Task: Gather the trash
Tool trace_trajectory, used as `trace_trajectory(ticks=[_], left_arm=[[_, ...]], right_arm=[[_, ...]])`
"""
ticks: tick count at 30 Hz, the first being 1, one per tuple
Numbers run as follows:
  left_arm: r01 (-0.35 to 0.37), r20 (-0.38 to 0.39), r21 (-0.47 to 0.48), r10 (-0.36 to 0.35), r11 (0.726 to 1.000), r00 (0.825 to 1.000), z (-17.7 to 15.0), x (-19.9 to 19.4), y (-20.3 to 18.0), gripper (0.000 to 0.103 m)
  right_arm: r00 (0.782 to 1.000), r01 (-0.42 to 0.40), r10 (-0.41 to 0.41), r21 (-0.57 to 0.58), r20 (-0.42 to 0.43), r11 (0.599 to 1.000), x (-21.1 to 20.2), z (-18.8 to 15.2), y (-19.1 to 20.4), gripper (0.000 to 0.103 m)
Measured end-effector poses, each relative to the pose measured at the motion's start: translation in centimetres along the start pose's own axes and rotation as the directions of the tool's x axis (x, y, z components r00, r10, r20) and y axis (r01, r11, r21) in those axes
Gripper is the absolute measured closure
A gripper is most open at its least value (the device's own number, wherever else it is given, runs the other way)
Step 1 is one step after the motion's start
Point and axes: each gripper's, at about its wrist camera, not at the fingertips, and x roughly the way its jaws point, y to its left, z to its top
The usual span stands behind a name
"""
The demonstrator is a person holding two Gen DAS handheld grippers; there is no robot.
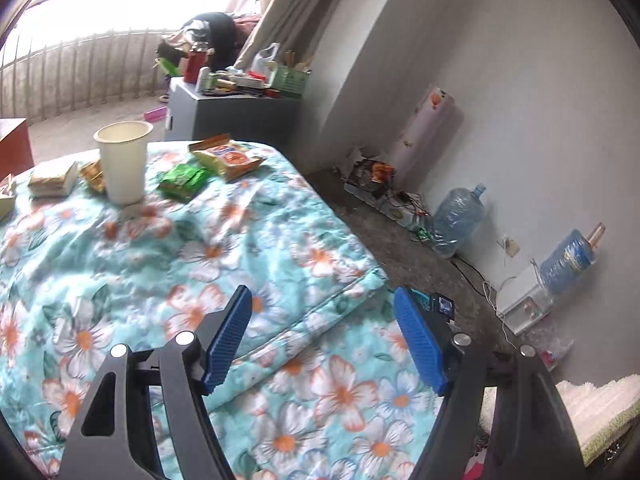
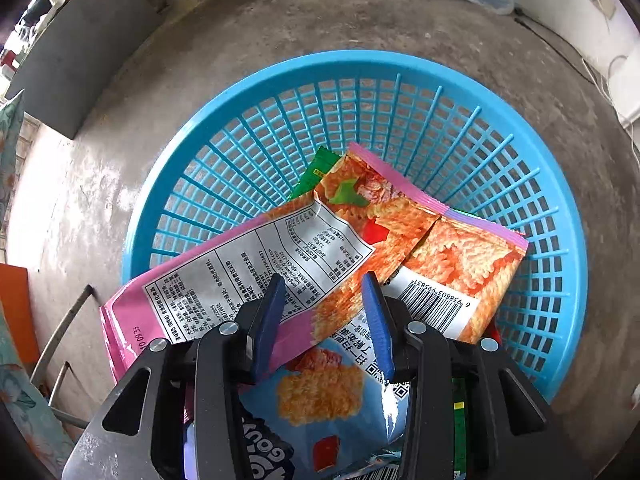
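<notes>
Right wrist view: the right gripper (image 2: 326, 320) hangs with jaws apart over a pink snack wrapper (image 2: 248, 264) lying across the blue basket (image 2: 520, 128) on the concrete floor (image 2: 120, 140). Left wrist view: the left gripper (image 1: 324, 336) is spread wide above the floral quilt (image 1: 200, 248); farther off stand a paper cup (image 1: 122, 160), a green packet (image 1: 182, 180) and an orange packet (image 1: 228, 158).

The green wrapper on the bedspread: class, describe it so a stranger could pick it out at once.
Find the floral bedspread, then the tall white paper cup at its far end. The green wrapper lies just right of the cup, in front of the yellow-orange packet. It is the only green item there.
</notes>
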Motion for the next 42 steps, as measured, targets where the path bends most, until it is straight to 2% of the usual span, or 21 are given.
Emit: trace_trajectory(ticks=[3,5,8,10,13,18,21,24,26,29,32,34,36,37,38,39,42], left_arm=[[-0.040,0.019,-0.064,0.041,0.997,0.999,-0.7,-1.0,2.6,0.032],[-0.054,0.034,-0.115,0.059,0.992,0.998,-1.2,-1.7,4.3,0.032],[-0.061,0.049,-0.182,0.071,0.981,0.996,-1.4,-2.3,6.0,0.032],[-0.070,0.063,-0.200,0.084,0.977,0.994,-1.6,-3.1,6.4,0.032],[-0.078,0.089,-0.193,0.097,0.978,0.991,-1.6,-4.2,6.5,0.032],[-0.066,0.118,-0.183,0.088,0.981,0.989,-2.0,-5.9,6.1,0.032],[-0.055,0.146,-0.155,0.078,0.986,0.986,-2.3,-7.6,4.9,0.032],[-0.045,0.173,-0.105,0.063,0.993,0.983,-2.7,-9.6,3.2,0.027],[-0.055,0.191,-0.067,0.067,0.996,0.979,-3.0,-10.9,2.0,0.024],[-0.069,0.222,-0.044,0.077,0.997,0.972,-3.8,-13.0,0.2,0.017],[-0.086,0.232,-0.030,0.091,0.996,0.969,-5.0,-14.6,-1.5,0.009],[-0.130,0.242,-0.033,0.134,0.991,0.961,-5.7,-15.6,-2.6,0.006],[-0.164,0.246,-0.040,0.169,0.986,0.954,-6.5,-16.3,-3.5,0.006],[-0.161,0.248,-0.043,0.167,0.986,0.954,-6.9,-16.6,-3.8,0.006],[-0.161,0.247,-0.050,0.168,0.986,0.954,-7.2,-16.9,-4.1,0.006],[-0.170,0.246,-0.062,0.180,0.983,0.952,-7.6,-17.1,-4.3,0.006],[-0.231,0.244,-0.120,0.255,0.965,0.936,-8.8,-17.4,-5.1,0.006]], right_arm=[[0.998,0.048,-0.048,-0.018,-0.027,0.999,1.1,1.2,0.1,0.066],[0.993,0.102,-0.105,-0.049,-0.046,0.994,1.9,2.3,0.6,0.066],[0.986,0.140,-0.143,-0.043,-0.086,0.989,2.5,3.4,0.9,0.065],[0.982,0.155,-0.157,-0.027,-0.109,0.988,2.0,4.0,0.5,0.056],[0.994,0.086,-0.085,0.018,-0.064,0.996,-0.8,4.5,-1.0,0.048],[0.999,-0.013,0.010,0.080,0.039,0.997,-5.8,4.1,-3.3,0.045],[0.990,-0.070,0.054,0.118,0.134,0.990,-9.4,2.8,-4.2,0.045],[0.967,-0.129,0.108,0.079,0.231,0.988,-14.6,0.8,-3.3,0.045],[0.945,-0.152,0.145,0.002,0.292,0.988,-18.8,-1.1,-2.0,0.045],[0.895,-0.189,0.224,-0.126,0.385,0.974,-26.0,-5.1,0.9,0.041],[0.815,-0.182,0.291,-0.254,0.501,0.950,-33.2,-10.1,3.9,0.026],[0.753,-0.162,0.327,-0.321,0.571,0.933,-37.4,-13.5,5.7,0.015],[0.696,-0.135,0.346,-0.358,0.630,0.924,-40.8,-16.6,7.1,0.008],[0.663,-0.120,0.355,-0.374,0.659,0.920,-42.3,-18.3,7.9,0.008],[0.639,-0.105,0.365,-0.393,0.677,0.914,-43.5,-19.9,8.7,0.008],[0.624,-0.105,0.386,-0.417,0.679,0.903,-44.5,-21.1,9.3,0.008],[0.609,-0.084,0.422,-0.474,0.672,0.876,-46.2,-24.4,11.2,0.008]])
